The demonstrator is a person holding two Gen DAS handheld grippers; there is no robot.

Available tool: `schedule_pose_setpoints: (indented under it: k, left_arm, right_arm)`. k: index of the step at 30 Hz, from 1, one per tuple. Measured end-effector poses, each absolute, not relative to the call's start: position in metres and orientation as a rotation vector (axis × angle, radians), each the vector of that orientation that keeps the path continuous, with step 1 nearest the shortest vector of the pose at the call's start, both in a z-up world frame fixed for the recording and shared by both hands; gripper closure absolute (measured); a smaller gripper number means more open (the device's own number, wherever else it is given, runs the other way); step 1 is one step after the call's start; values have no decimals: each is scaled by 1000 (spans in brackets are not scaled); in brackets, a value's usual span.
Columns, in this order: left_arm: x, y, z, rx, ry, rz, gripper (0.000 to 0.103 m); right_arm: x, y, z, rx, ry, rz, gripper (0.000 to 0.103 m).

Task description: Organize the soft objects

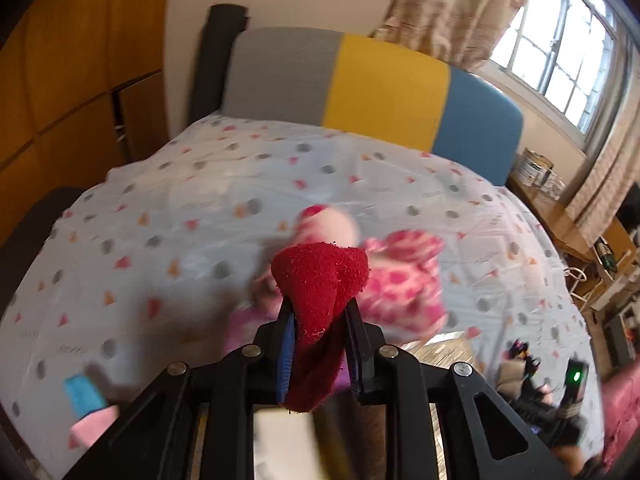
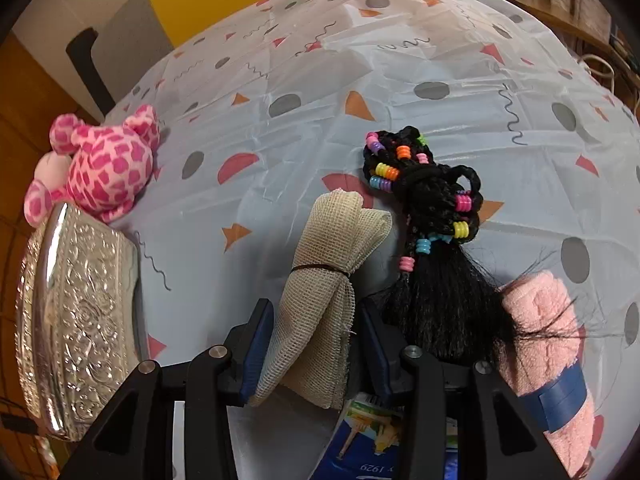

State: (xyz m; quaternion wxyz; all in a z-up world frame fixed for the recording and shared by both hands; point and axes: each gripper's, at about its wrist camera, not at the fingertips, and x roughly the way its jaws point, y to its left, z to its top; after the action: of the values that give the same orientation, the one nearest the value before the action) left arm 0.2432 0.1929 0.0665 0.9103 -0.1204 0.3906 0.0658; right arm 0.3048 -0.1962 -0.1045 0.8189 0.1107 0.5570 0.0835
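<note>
My left gripper (image 1: 320,304) is shut on a red fuzzy cloth (image 1: 320,276), held up over the bed. Behind it a pink spotted plush toy (image 1: 400,280) lies blurred on the patterned sheet (image 1: 200,200). In the right wrist view the same plush (image 2: 104,168) sits at the far left beside an embossed silver box (image 2: 80,320). My right gripper (image 2: 314,312) points down at the bed, its pads closed on a beige gauze bundle (image 2: 332,240) tied with a black band. Just right of it lie a black braided hairpiece (image 2: 432,208) with coloured beads and a rolled pink towel (image 2: 548,340) banded with blue tape.
A grey, yellow and blue headboard (image 1: 384,92) closes the far end of the bed. A wooden desk (image 1: 560,216) stands on the right under a window. A blue and pink item (image 1: 84,396) lies at the near left edge. A blue booklet (image 2: 372,440) lies under my right gripper.
</note>
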Motion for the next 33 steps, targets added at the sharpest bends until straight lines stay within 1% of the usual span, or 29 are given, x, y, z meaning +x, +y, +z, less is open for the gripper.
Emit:
schedule_pose_setpoints:
  k: [4, 12, 18, 21, 22, 23, 25, 28, 31, 33]
  left_arm:
    - [189, 217, 51, -275, 823, 133, 80]
    - [74, 248, -1, -357, 882, 170, 80]
    - [34, 266, -34, -380, 919, 247, 78]
    - [26, 272, -44, -375, 905, 289, 71]
    - [23, 273, -46, -362, 898, 310, 61]
    - [19, 274, -47, -349, 885, 330, 49]
    - [13, 276, -48, -332, 856, 361, 39]
    - [3, 280, -49, -340, 838, 384, 34]
    - [-3, 285, -49, -352, 829, 414, 33]
    - [-8, 287, -47, -368, 821, 438, 32]
  right_arm:
    - [305, -189, -104, 181, 1202, 167, 59]
    - [305, -174, -105, 83, 1207, 137, 59]
    - [301, -166, -105, 10, 1186, 112, 58]
    - [301, -163, -105, -8, 1183, 96, 60]
    - [300, -162, -105, -15, 1182, 93, 60]
    - [300, -161, -105, -25, 1178, 90, 61]
    - [299, -159, -104, -42, 1170, 92, 64]
    - [300, -157, -104, -52, 1166, 88, 65]
    - [299, -156, -103, -58, 1155, 74, 69]
    - [299, -154, -102, -59, 1148, 68, 74]
